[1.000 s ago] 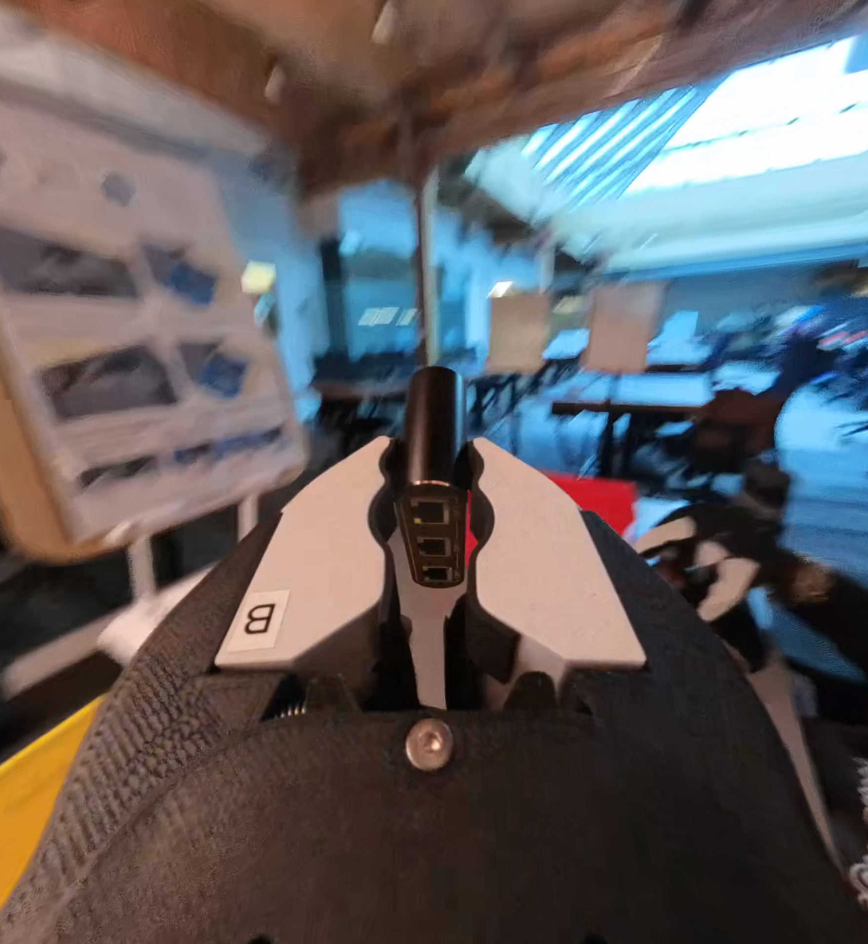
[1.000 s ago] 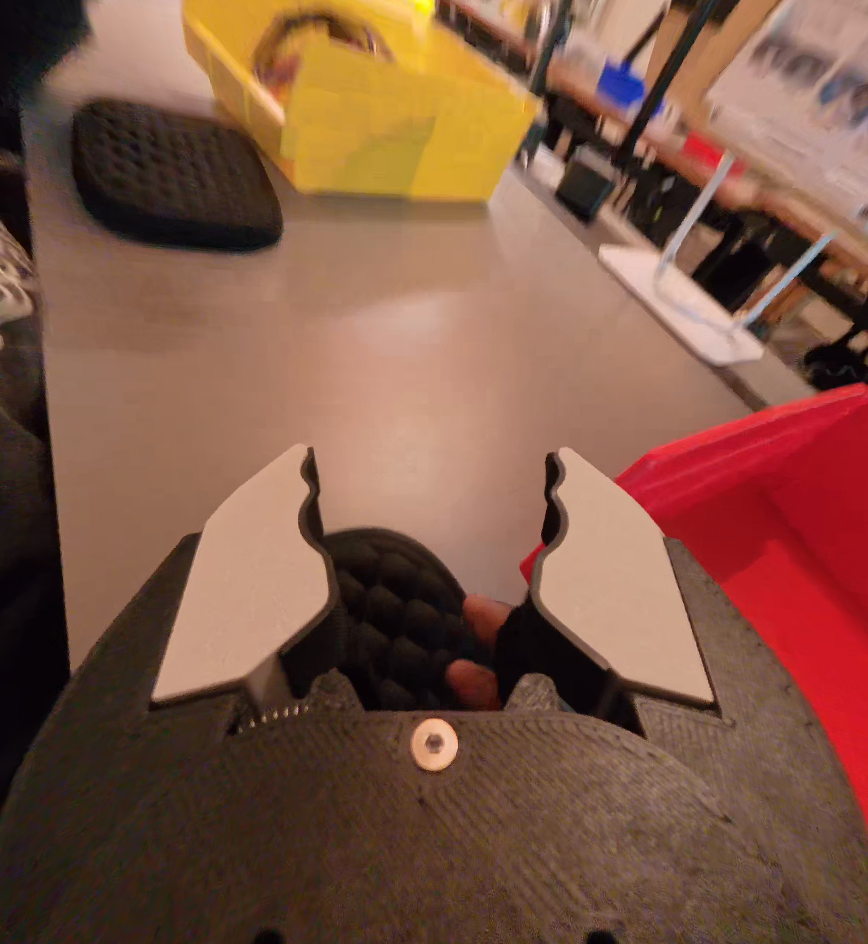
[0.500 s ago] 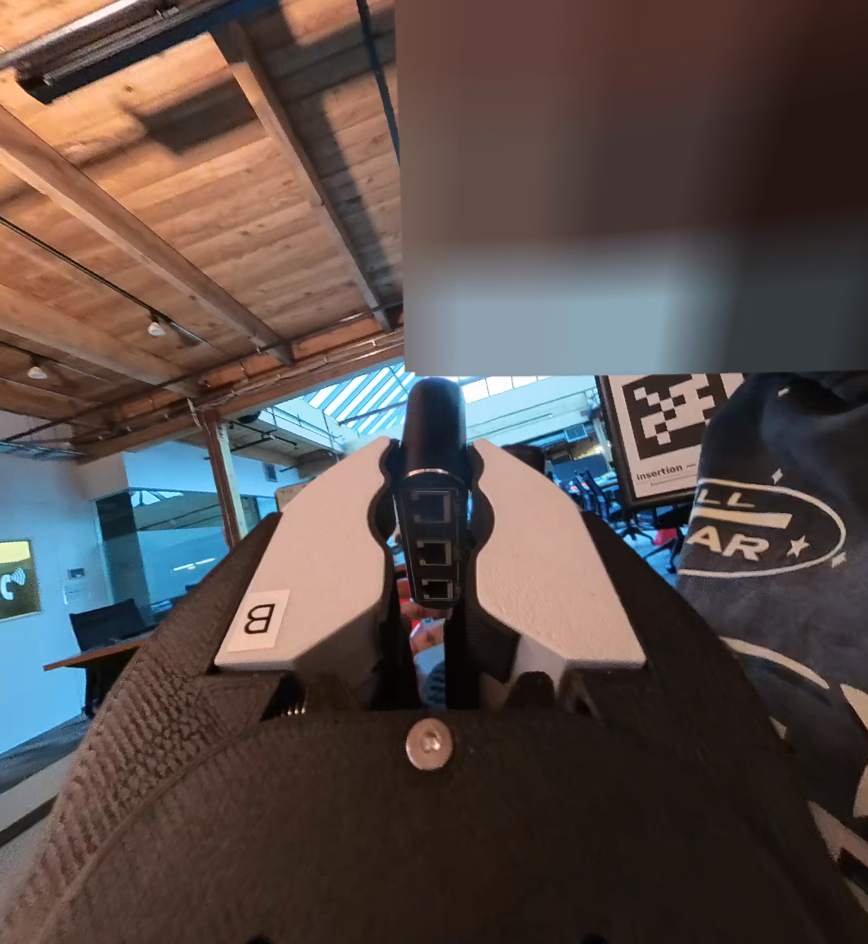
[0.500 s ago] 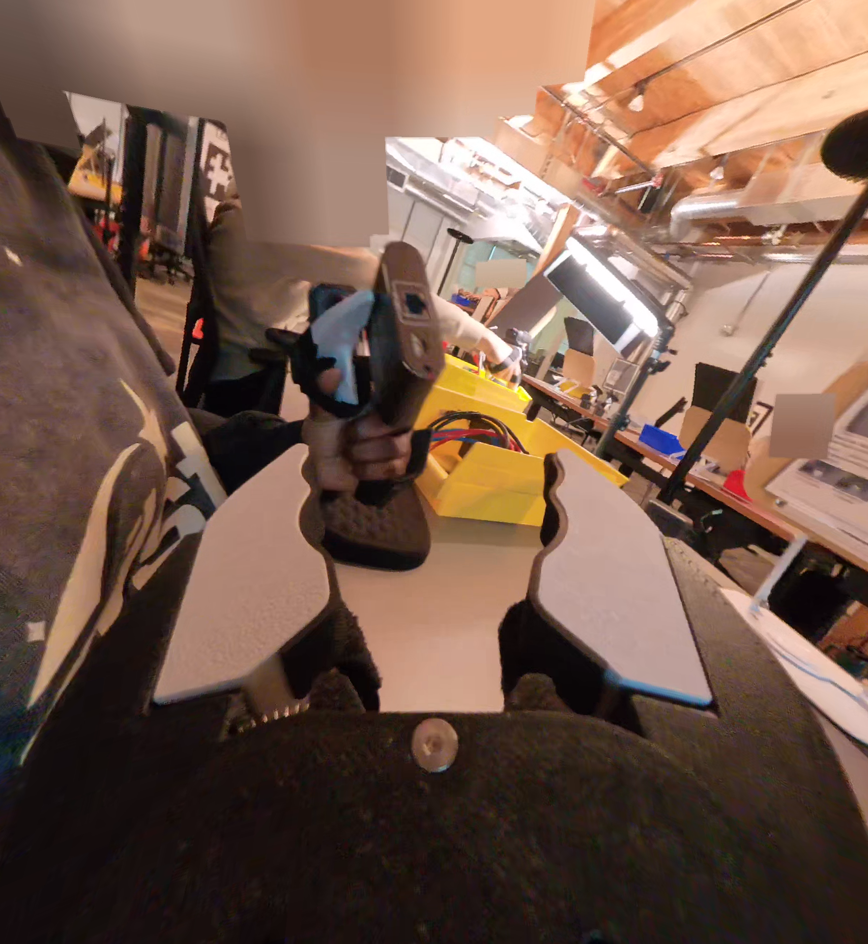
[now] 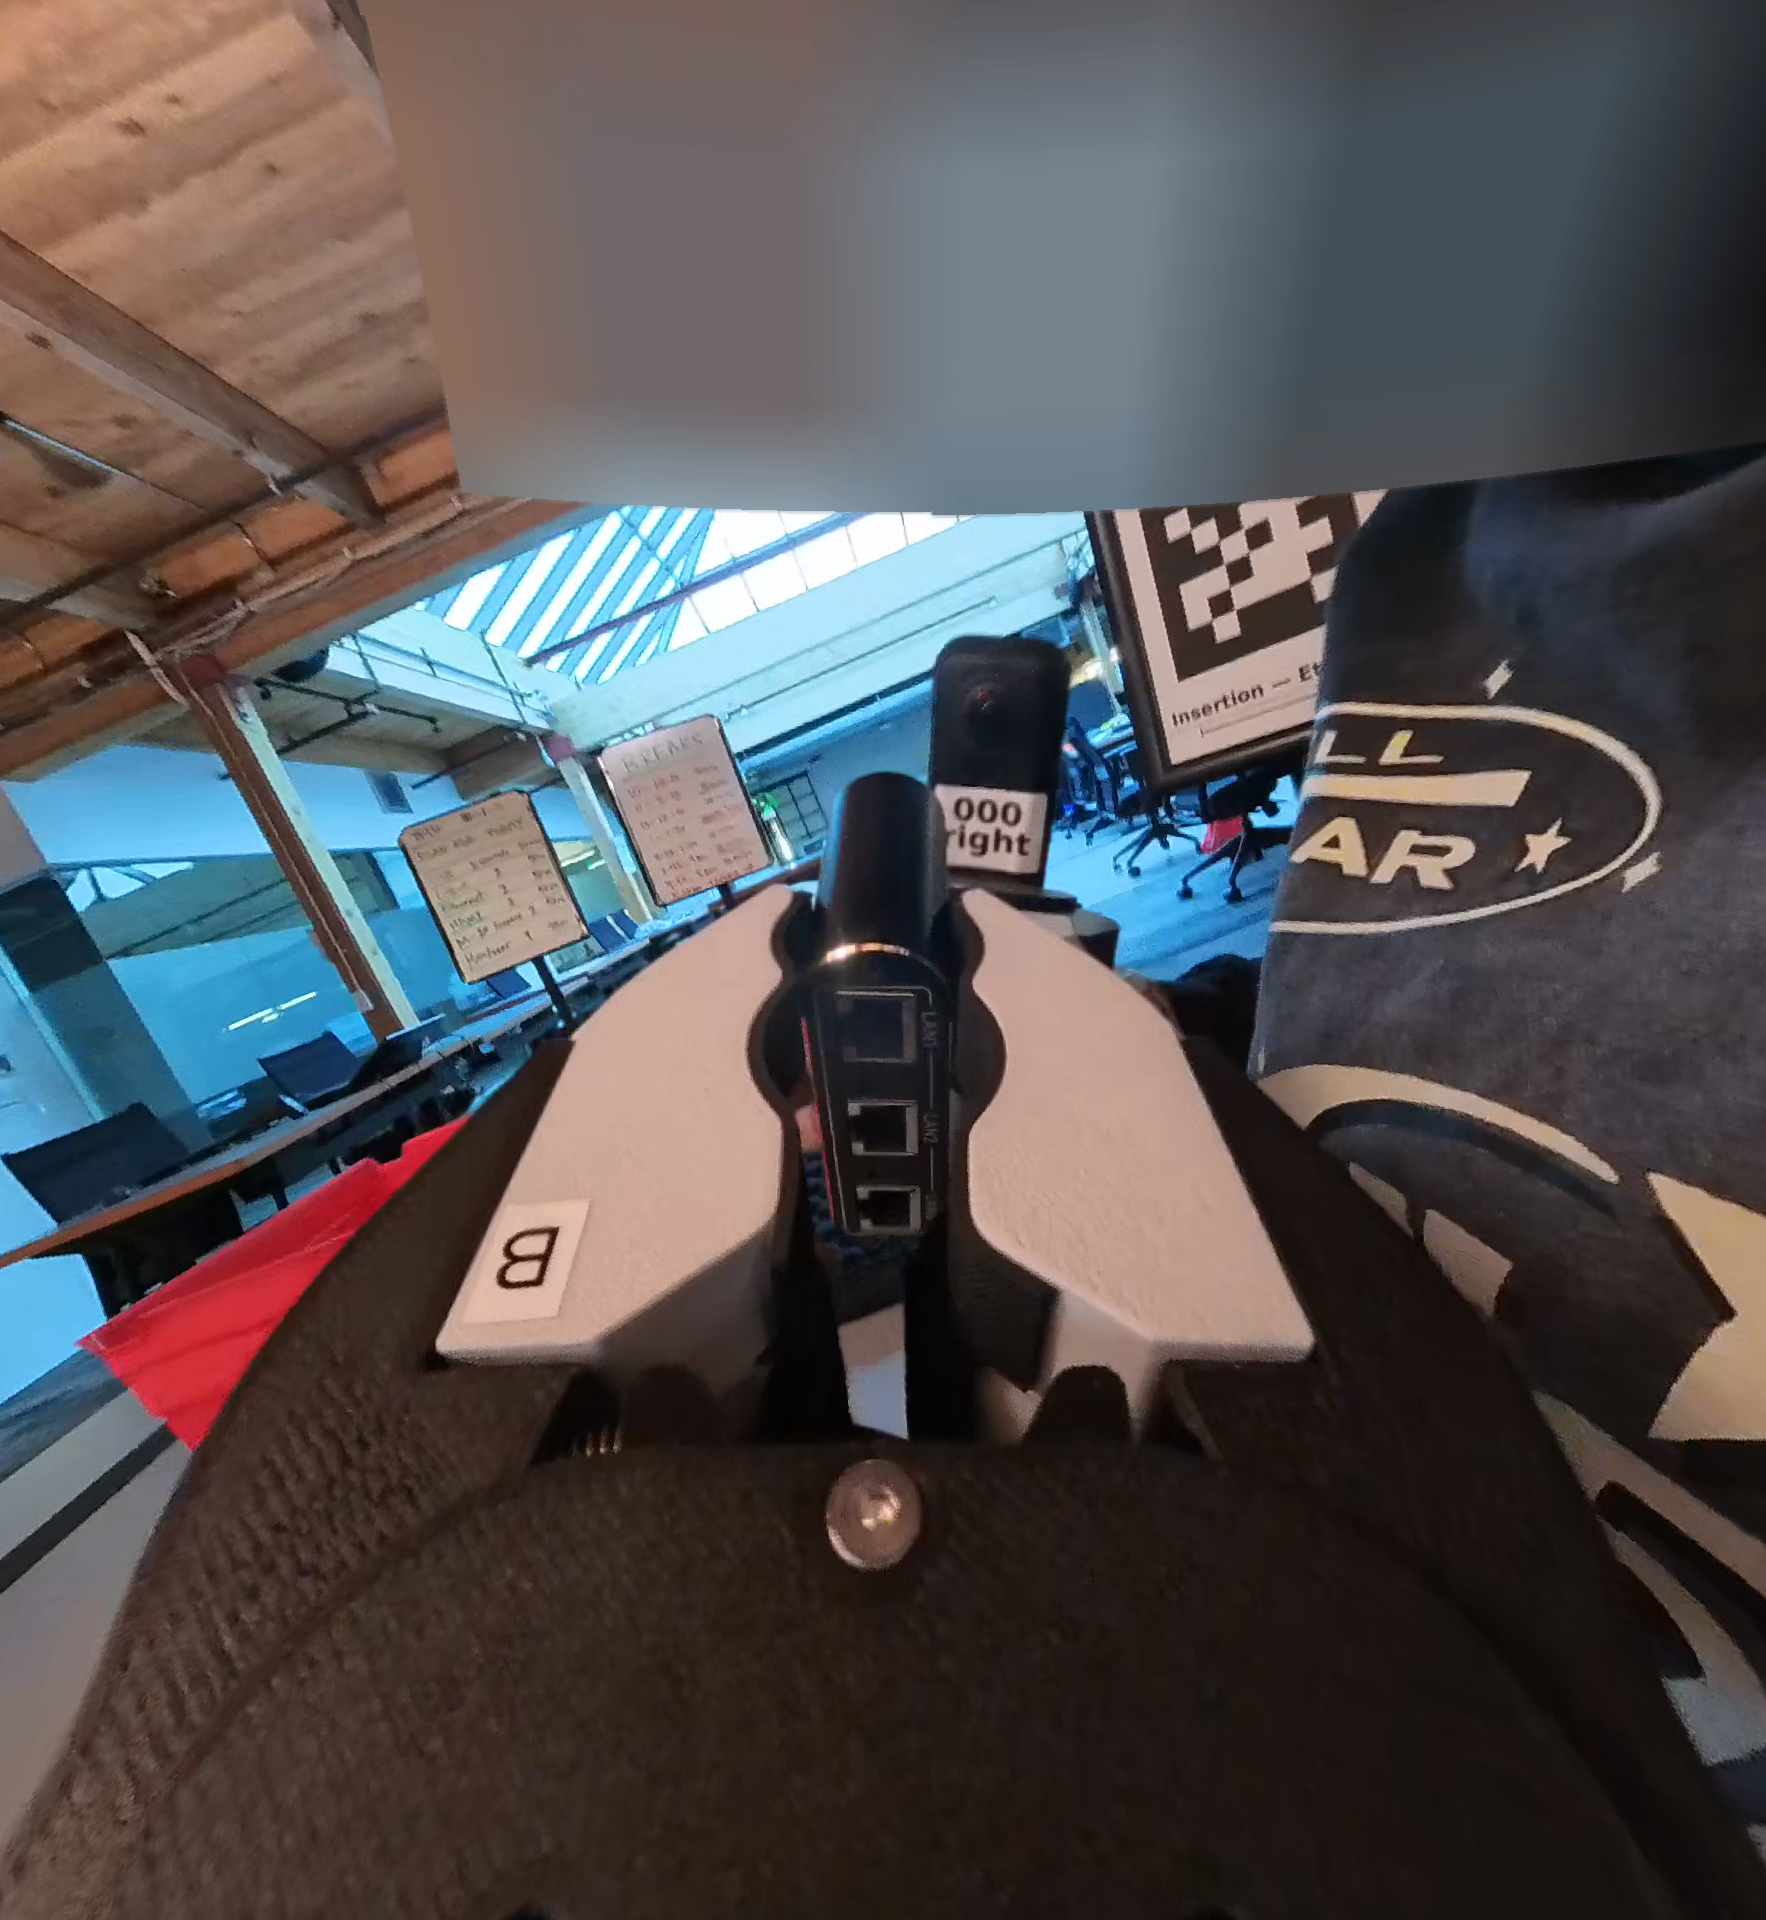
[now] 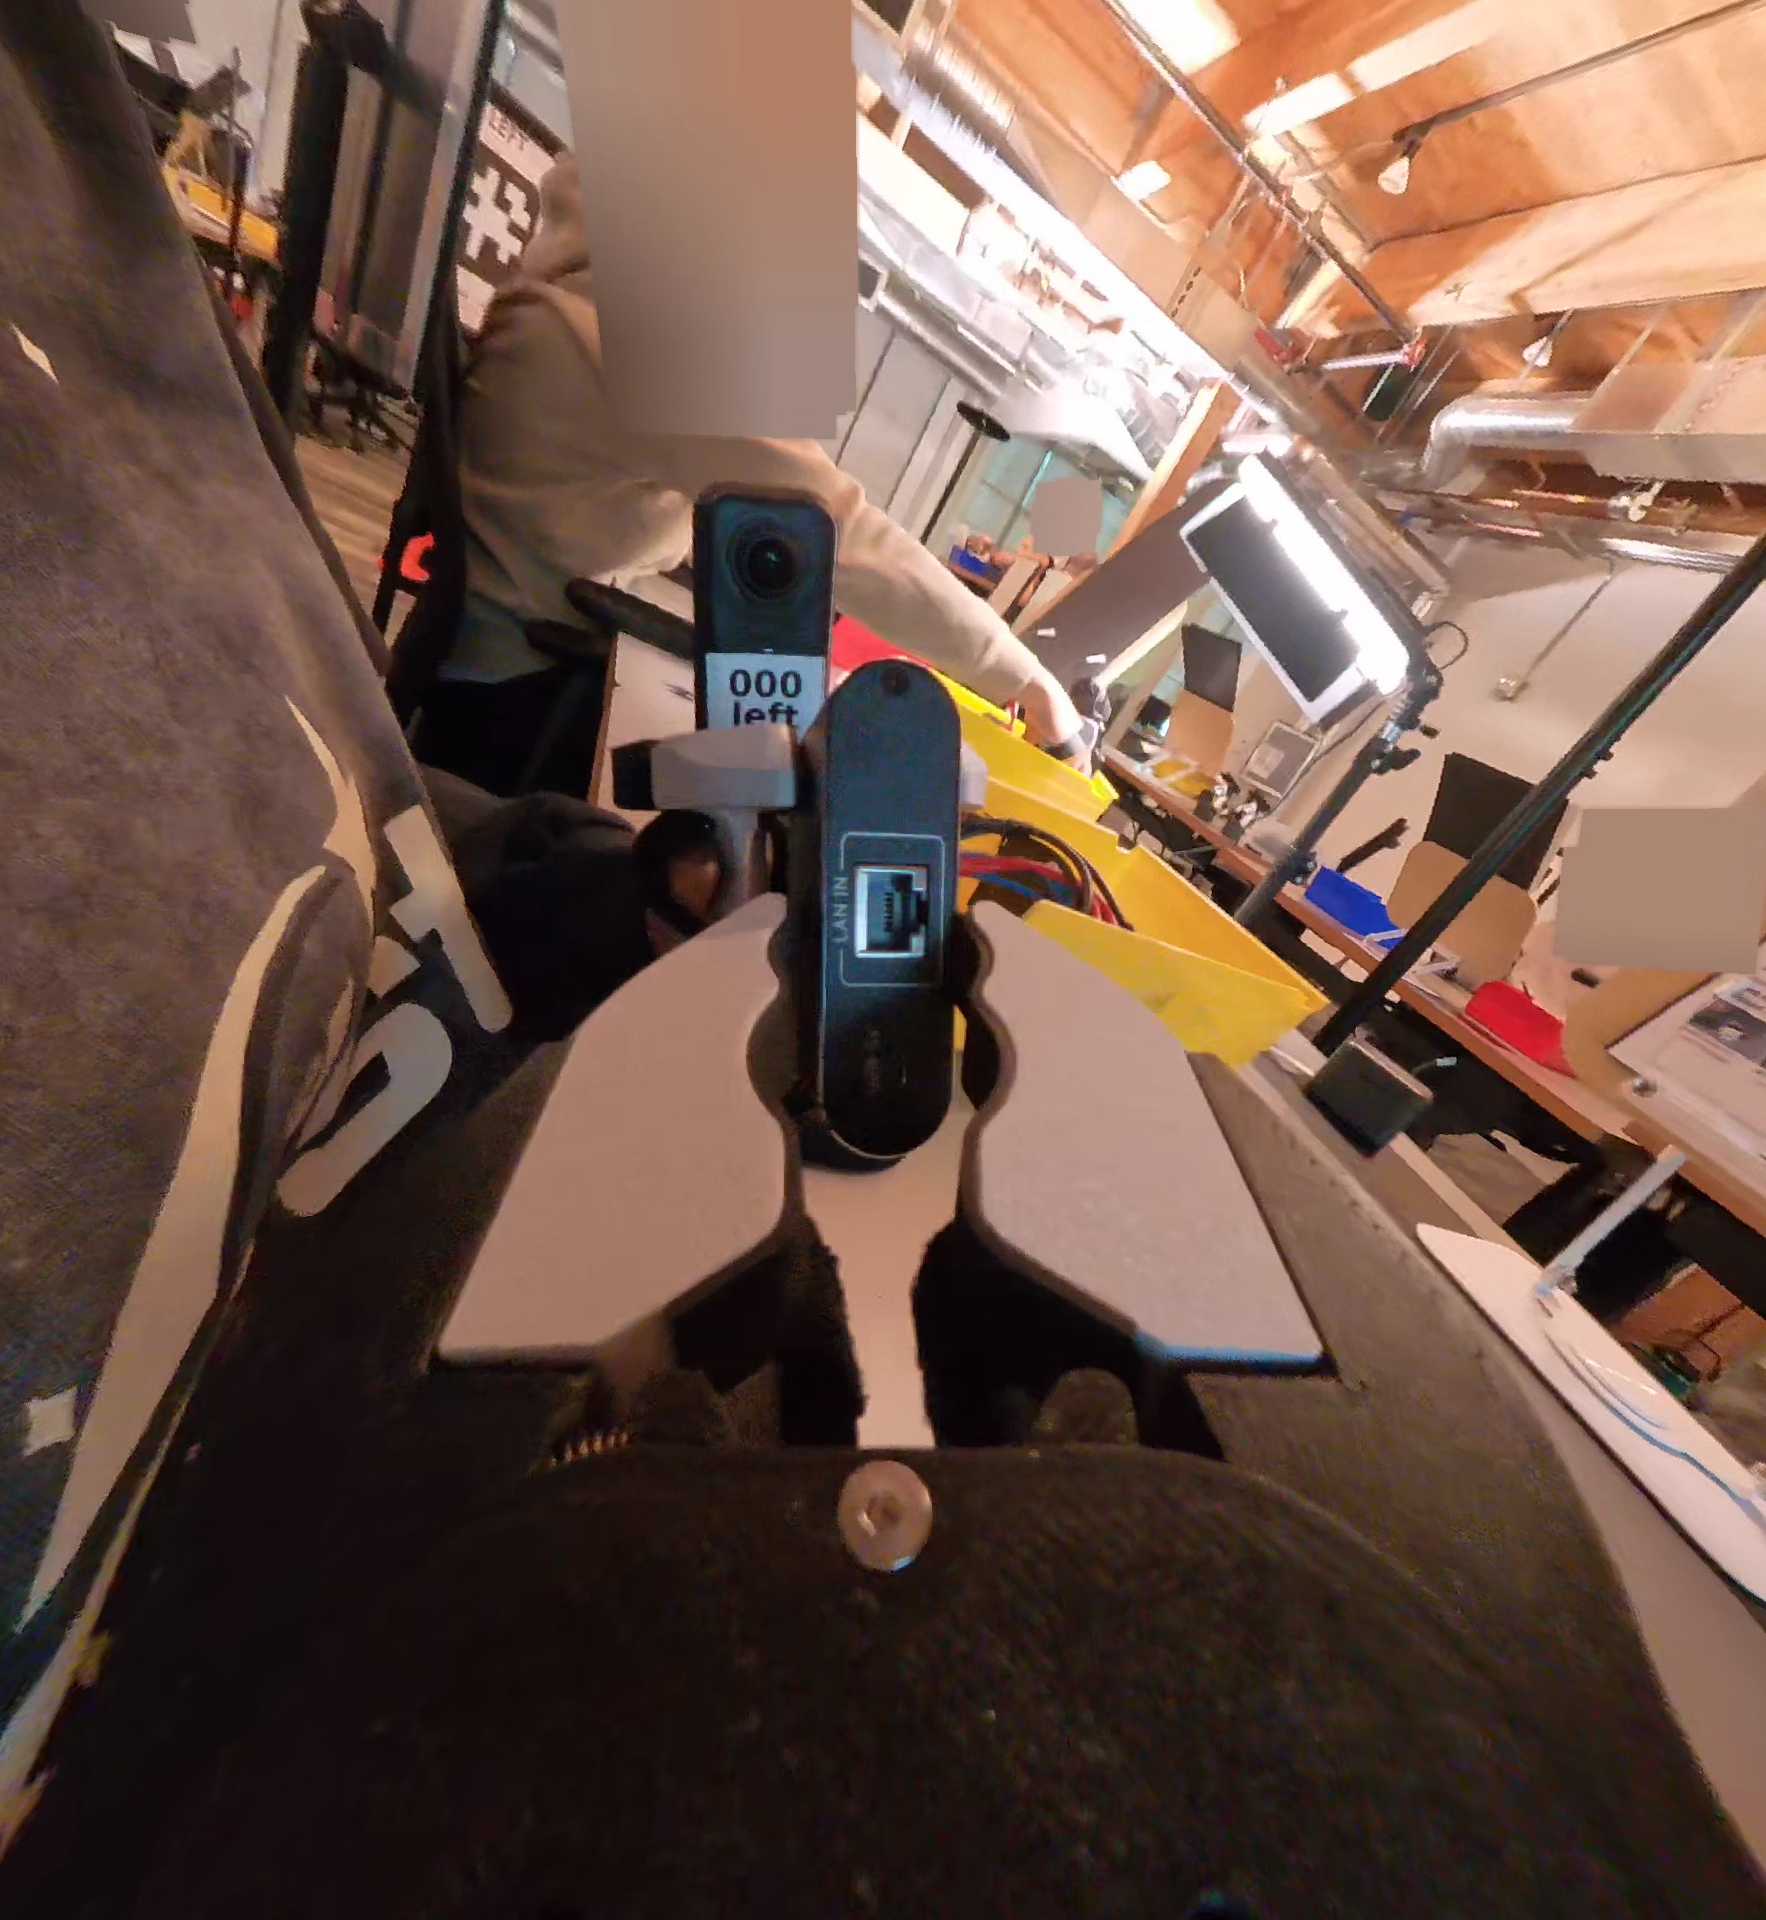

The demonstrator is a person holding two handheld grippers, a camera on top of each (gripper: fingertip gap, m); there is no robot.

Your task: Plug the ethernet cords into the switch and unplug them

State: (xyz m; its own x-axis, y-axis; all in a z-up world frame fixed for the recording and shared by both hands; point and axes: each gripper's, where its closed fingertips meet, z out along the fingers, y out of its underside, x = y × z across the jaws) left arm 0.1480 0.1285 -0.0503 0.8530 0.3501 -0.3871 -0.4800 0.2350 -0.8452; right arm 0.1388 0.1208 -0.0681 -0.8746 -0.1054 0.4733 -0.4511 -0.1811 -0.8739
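Two claws meet on one thing here: the small black switch (image 5: pixel 884 1049) is lifted in the air, well above the grey desk (image 6: pixel 1544 1382). The left claw (image 5: pixel 884 977) is closed tight on its narrow body, and three empty ports face this camera. In the right wrist view the right claw (image 6: pixel 884 997) seems to be closed on the other end of the switch (image 6: pixel 889 914), where a single empty port looks at the lens; its fingers (image 6: pixel 650 1143) press on both sides, as far as I can judge.

My worry is that the two claws may pull or twist against each other, so the smooth rounded housing could slip out of one grip and fall to the desk. If one claw lets go before the other holds firmly, the same could happen. Also, each claw covers a part of the housing near the ports, which may stand in the way of a plug.

Several things are hard to make out. No plug of an ethernet cord is clear in either view; only a bundle of red, blue and black cables (image 6: pixel 1040 878) lies in a yellow bin (image 6: pixel 1170 956) behind, and I cannot tell if these are the cords. The contact of the pads with the switch is hidden behind the housing itself. Large blurred patches cover the upper part of both views.
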